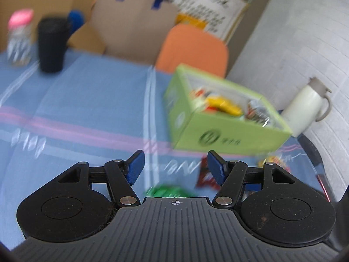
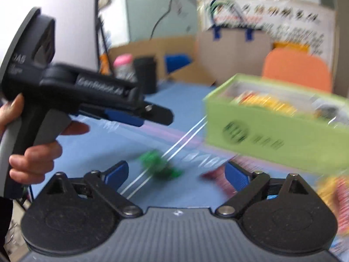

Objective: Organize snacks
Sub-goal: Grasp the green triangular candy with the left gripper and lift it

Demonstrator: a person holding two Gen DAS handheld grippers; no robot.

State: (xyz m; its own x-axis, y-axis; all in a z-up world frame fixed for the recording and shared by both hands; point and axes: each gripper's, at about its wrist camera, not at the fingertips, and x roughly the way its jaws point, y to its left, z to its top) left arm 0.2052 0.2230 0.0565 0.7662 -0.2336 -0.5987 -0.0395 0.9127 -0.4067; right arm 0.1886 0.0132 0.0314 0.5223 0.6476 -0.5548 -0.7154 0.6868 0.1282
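Both tongs stood with jaws apart and nothing between the blue pads: the right gripper (image 2: pixel 175 175) spread wide, the left gripper (image 1: pixel 175 166) about half as wide. From the right wrist view, the left gripper also appeared at nine o'clock, its handle held in a person's hand (image 2: pixel 32 150). Beneath both lay the blue tablecloth (image 1: pixel 87 100), crossed by pink and white stripes. At two o'clock on it sat the green box (image 1: pixel 220 118), open-topped, with bright snack packets inside. Behind it stood an orange chair (image 1: pixel 196 45); a white jug (image 1: pixel 305 107) stood at three o'clock. At ten o'clock stood a black cup (image 1: pixel 52 43) and a pink-lidded jar (image 1: pixel 19 37). Loose on the cloth near the jaws lay a green packet (image 2: pixel 160 163) and a red packet (image 1: pixel 206 175), both blurred.
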